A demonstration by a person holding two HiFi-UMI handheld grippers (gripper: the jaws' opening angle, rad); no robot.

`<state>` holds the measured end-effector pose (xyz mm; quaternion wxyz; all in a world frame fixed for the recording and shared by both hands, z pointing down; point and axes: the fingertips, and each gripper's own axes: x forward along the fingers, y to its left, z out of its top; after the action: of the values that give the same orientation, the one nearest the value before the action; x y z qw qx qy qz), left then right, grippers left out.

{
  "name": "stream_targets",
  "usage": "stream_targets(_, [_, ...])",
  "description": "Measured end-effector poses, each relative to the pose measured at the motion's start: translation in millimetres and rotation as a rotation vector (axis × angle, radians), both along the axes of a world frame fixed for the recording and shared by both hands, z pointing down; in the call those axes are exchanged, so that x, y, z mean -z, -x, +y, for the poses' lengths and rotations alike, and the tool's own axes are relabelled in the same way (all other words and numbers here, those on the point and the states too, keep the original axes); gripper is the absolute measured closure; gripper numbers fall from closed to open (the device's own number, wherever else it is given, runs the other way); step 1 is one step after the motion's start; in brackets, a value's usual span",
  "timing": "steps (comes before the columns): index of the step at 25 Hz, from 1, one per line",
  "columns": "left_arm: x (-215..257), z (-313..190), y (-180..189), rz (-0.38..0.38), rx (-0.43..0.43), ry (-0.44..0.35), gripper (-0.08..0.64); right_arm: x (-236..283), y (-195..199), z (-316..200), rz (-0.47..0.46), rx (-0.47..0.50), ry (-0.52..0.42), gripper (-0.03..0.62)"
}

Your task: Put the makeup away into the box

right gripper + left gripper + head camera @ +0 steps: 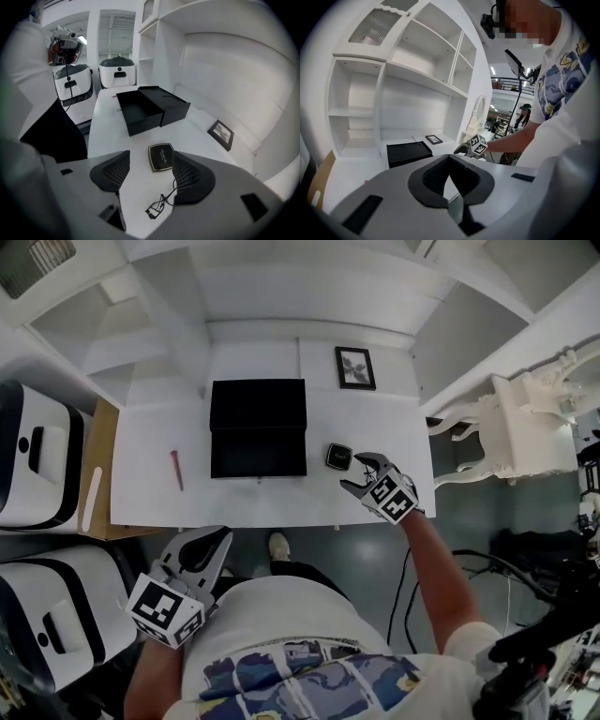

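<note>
Head view, looking steeply down: a white counter [141, 484] carries an open black box [258, 427], a small dark makeup compact [338, 457] just right of the box, and a thin reddish pencil [176, 469] well to the box's left. A framed picture [355, 367] stands behind them. The right gripper [356, 474] reaches over the counter's front right part, its jaws spread just beside the compact. The left gripper [217, 542] hangs below the counter's front edge, near the person's body and well away from the makeup. Left gripper view: its jaws are pressed together at the tips with nothing between them; the box and the other gripper's marker cube show far ahead. Right gripper view: the jaws stand wide apart and grip nothing. The compact lies flat on the counter just past the tips, in line with the gap and nearer the right-hand jaw. A thin black wire tool [159, 204], perhaps an eyelash curler, lies on the counter under the gap. The step looks like the approach to picking up the compact. Next, the jaws probably need to come down astride it and close, then carry it to the box.
</note>
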<state>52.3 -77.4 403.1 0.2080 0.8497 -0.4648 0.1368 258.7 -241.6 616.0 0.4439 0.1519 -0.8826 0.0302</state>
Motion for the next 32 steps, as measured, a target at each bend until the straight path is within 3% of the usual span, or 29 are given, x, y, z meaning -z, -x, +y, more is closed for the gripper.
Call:
stream_targets(17, [-13,-1,12,-0.054,0.135,0.08,0.546,-73,11,-36,0.219,0.2,0.126,0.262])
stream_targets(25, [-12,-6,9,-0.051,0.126,0.078,0.546,-74,12,-34,0.229,0.24,0.146,0.267])
stream_targets(32, [-14,-13,4,-0.047,0.071,0.077,0.546,-63,12,-40,0.203,0.189,0.138,0.27])
